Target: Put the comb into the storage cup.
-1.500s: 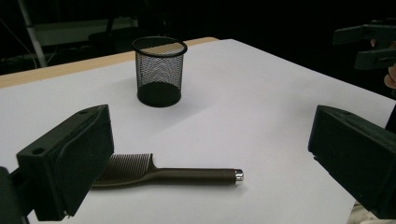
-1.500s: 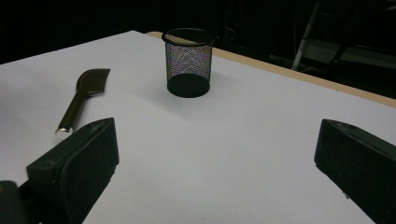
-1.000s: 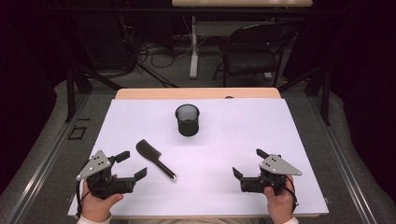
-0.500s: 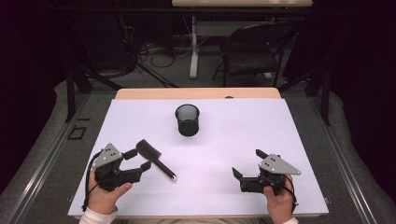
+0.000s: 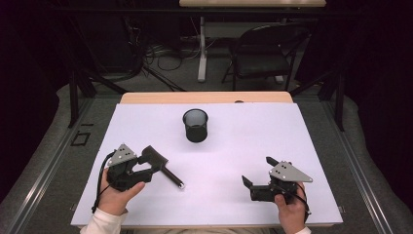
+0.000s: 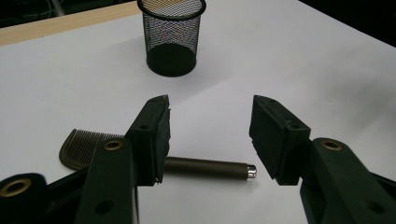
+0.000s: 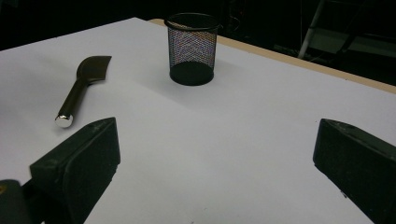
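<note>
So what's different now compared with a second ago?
The left gripper has slid across the table to the comb, and its jaws have just been closing. They now straddle the comb's handle, but a gap shows on the right side, so it isn't gripped. The comb itself hasn't moved. The right gripper has stayed put with jaws wide, and the mesh cup is unchanged.

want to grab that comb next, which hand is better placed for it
Left. The left hand-held gripper already has its jaws astride the dark comb's metal-tipped handle, not yet pressing; the right hand-held gripper sits far across the white table.
</note>
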### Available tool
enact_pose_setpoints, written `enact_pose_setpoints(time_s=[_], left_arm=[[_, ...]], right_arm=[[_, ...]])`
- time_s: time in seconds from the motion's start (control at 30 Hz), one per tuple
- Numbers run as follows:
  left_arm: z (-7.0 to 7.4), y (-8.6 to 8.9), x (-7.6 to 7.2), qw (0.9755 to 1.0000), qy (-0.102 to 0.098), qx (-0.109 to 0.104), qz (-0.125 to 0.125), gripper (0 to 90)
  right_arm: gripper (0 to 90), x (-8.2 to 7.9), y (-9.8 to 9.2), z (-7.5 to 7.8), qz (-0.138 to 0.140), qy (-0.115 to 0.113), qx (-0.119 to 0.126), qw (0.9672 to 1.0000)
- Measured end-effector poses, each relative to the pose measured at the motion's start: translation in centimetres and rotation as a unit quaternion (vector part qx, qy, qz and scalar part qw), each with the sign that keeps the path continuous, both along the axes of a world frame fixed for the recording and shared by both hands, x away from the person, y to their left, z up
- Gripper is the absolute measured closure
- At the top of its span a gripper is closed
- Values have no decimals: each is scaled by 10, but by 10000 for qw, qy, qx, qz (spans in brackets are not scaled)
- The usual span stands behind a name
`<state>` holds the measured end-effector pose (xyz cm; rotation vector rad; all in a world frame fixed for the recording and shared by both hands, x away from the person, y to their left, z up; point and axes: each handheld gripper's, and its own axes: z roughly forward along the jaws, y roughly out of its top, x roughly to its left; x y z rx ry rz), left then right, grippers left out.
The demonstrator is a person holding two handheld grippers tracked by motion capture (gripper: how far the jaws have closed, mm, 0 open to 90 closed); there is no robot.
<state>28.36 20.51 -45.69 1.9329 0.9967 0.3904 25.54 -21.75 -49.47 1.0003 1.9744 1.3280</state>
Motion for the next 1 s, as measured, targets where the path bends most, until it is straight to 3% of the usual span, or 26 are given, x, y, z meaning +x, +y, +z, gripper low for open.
enact_pose_setpoints(time_s=[0.3, 1.0], left_arm=[[-2, -7, 8, 10000, 8, -30, -3, 503], [-23, -20, 27, 9985, 449, 140, 286, 723]], right_arm=[[9, 1, 1, -1, 36, 30, -2, 10000], [32, 2, 0, -3, 50, 100, -47, 9999]])
